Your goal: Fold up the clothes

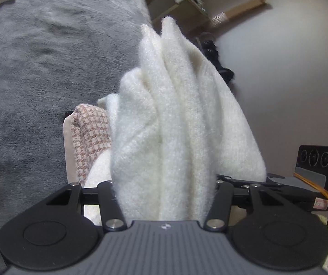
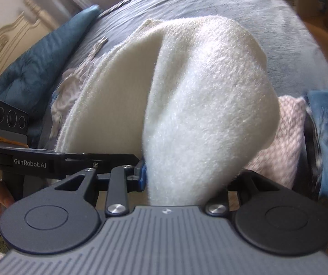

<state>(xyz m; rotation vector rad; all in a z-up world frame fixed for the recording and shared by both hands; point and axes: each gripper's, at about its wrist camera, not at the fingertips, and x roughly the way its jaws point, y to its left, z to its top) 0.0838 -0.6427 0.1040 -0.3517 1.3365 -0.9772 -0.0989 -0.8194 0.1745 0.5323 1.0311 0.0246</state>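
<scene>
We grip white fleece garment [image 1: 182,119] in both: left hand-held gripper [image 1: 166,197] and right hand-held gripper [image 2: 186,183] clamped on bunched layers, lifted above bed [image 1: 37,57]. Fold looks midway; houndstooth piece [image 1: 88,137] lies below.

Dim and grey on the left; brighter on the right. Bent at edges, blurry at right side.
</scene>
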